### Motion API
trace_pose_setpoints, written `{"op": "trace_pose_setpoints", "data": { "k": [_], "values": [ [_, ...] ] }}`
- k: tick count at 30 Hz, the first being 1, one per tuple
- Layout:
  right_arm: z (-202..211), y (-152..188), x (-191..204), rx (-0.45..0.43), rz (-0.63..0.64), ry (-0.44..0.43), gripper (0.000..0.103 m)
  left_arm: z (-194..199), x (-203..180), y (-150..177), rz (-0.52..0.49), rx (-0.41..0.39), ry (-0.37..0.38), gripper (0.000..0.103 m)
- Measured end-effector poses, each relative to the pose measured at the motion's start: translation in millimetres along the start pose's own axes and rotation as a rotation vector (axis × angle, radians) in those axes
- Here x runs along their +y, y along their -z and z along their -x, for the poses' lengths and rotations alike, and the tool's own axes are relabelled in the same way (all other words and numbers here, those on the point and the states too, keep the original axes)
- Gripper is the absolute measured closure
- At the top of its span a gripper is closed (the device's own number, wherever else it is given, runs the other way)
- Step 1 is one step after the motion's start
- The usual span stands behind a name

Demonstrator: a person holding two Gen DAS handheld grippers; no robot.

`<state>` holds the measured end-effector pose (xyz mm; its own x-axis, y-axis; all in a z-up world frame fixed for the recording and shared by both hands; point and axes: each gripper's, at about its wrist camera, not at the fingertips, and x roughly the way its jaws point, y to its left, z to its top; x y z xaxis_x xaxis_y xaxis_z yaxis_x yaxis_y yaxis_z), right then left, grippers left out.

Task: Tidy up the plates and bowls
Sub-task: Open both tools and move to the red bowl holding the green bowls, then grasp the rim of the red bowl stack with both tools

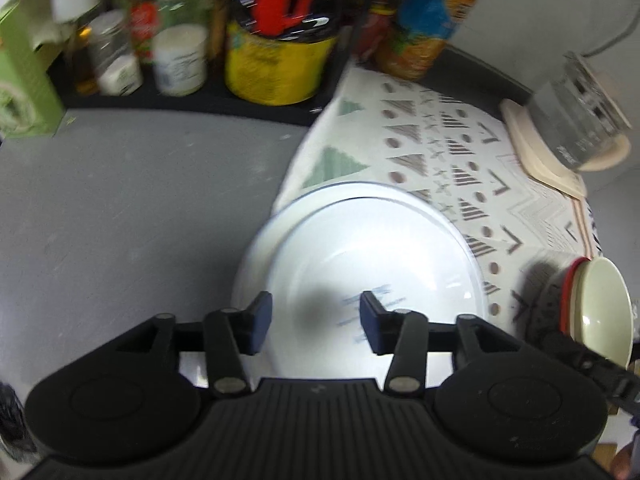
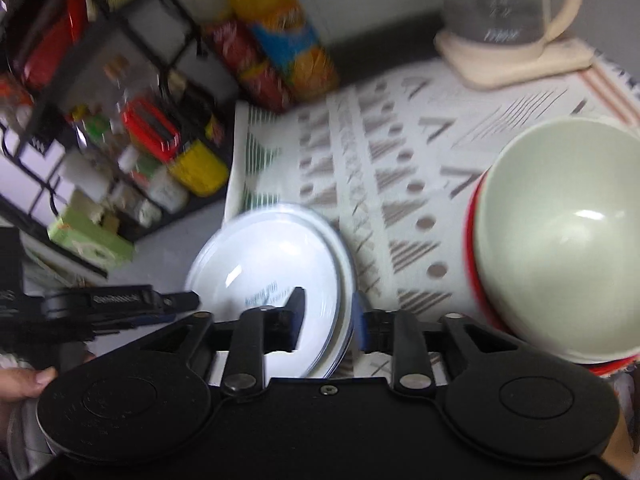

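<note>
Left gripper (image 1: 316, 322): jaws apart, holding nothing, poised above the stacked white plates (image 1: 360, 280), which lie half on the grey counter (image 1: 140, 208) and half on the patterned mat (image 1: 460, 148). Right gripper (image 2: 326, 320): jaws part-open, straddling the plates' right rim; grip cannot be told. Far right on the mat: pale green bowl (image 2: 560, 240), nested in a red one.

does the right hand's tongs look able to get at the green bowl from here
Probably yes. The green bowl sits open on the patterned cloth just right of the right tongs, which straddle the white plates' rim, nothing between them.
</note>
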<state>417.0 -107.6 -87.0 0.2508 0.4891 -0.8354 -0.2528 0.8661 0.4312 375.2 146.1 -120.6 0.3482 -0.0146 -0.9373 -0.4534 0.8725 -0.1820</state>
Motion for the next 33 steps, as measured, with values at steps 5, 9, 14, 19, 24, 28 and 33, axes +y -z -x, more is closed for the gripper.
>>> {"op": "trace_pose_setpoints", "data": {
  "k": [5, 9, 14, 19, 24, 28, 33],
  "values": [
    [36.7, -2.3, -23.1, -0.108, -0.060, 0.049, 0.052, -6.4, -39.4, -7.6, -0.082, 0.005, 0.056, 0.046],
    [57.4, 3.4, -46.0, -0.172, -0.116, 0.100, 0.046, -13.9, -70.5, -11.4, -0.119, 0.014, 0.102, 0.041],
    [77.5, 14.4, -71.7, -0.246, -0.186, 0.160, 0.028, -17.3, -108.7, -10.2, -0.181, 0.013, 0.162, 0.024],
    [91.0, 22.1, -95.1, -0.290, -0.249, 0.213, 0.014, -23.3, -142.4, -7.2, -0.236, 0.024, 0.186, 0.020],
    [91.8, 25.0, -116.6, -0.295, -0.302, 0.251, 0.006, -31.8, -168.6, -1.7, -0.268, 0.069, 0.218, 0.019],
    [86.2, 28.6, -135.7, -0.275, -0.363, 0.258, 0.006, -40.5, -186.7, 2.3, -0.280, 0.103, 0.225, 0.019],
    [73.6, 31.9, -154.0, -0.234, -0.408, 0.266, 0.007, -55.4, -203.5, 7.0, -0.310, 0.127, 0.193, 0.019]
  ]
}}
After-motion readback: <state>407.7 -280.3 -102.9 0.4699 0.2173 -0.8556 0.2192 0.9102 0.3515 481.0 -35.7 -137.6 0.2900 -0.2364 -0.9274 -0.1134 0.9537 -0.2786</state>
